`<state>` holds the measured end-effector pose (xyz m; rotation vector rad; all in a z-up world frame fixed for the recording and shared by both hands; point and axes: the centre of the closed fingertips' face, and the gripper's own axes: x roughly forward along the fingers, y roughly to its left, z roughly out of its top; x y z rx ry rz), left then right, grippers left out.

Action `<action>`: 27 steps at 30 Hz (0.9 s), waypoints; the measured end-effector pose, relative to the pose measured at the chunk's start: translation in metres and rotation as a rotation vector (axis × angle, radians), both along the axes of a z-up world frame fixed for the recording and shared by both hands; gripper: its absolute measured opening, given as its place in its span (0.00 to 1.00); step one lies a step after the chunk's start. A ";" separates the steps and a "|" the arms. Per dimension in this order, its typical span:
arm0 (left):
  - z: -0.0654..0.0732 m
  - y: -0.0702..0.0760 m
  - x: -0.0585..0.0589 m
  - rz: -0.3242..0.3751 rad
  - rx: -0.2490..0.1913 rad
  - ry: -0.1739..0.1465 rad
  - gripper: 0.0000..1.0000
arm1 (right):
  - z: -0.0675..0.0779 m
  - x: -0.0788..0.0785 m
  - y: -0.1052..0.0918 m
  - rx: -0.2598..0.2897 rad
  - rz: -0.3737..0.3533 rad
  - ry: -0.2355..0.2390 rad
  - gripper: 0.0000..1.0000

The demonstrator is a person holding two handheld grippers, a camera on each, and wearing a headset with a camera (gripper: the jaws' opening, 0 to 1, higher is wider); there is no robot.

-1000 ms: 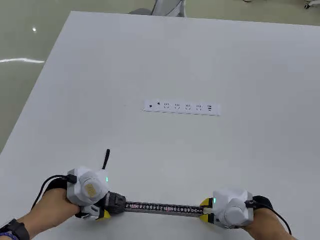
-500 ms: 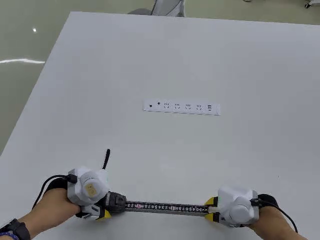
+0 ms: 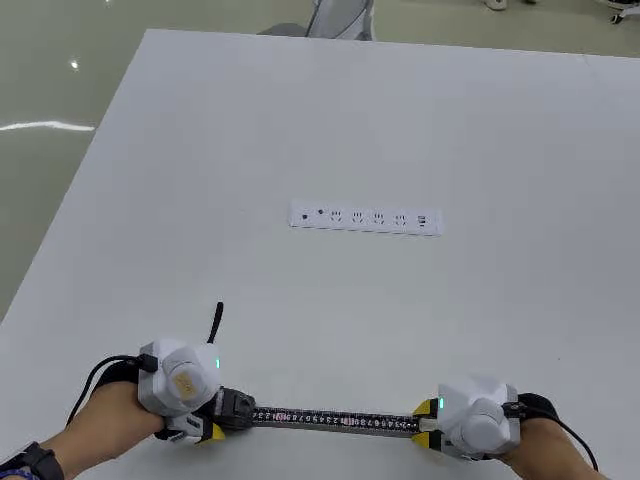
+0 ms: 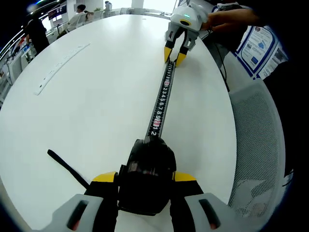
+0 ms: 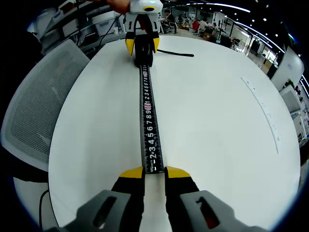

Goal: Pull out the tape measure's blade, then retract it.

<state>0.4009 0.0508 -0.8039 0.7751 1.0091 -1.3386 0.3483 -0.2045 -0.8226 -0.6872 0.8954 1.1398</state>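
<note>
The black tape measure case (image 4: 147, 174) sits between the yellow-tipped jaws of my left gripper (image 4: 145, 178), which is shut on it near the table's front edge (image 3: 232, 410). Its black blade with white numbers (image 3: 335, 419) runs straight to the right, low over the table. My right gripper (image 5: 154, 172) is shut on the blade's end (image 3: 425, 427). In the left gripper view the blade (image 4: 162, 99) reaches up to the right gripper (image 4: 175, 52). In the right gripper view the blade (image 5: 147, 125) leads to the case (image 5: 144, 52). The case's black wrist strap (image 3: 213, 323) lies on the table.
A white power strip (image 3: 365, 218) lies across the middle of the white table (image 3: 400, 130). A grey mesh chair (image 5: 34, 121) stands beside the table's front edge. Another chair's base (image 3: 335, 18) shows past the far edge.
My right gripper has moved right with the blade's end, so more blade is out of the case. The left gripper holds the case almost still. The head camera shifted slightly.
</note>
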 end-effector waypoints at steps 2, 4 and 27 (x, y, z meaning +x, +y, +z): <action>0.000 0.001 0.001 0.001 0.001 -0.004 0.39 | 0.000 0.001 0.000 -0.008 0.000 -0.004 0.15; 0.001 0.001 0.001 0.007 -0.010 -0.009 0.39 | 0.000 0.000 -0.002 -0.011 -0.015 -0.006 0.15; 0.033 -0.011 -0.002 0.200 -0.230 -0.057 0.60 | 0.015 -0.015 -0.013 0.190 -0.362 0.018 0.40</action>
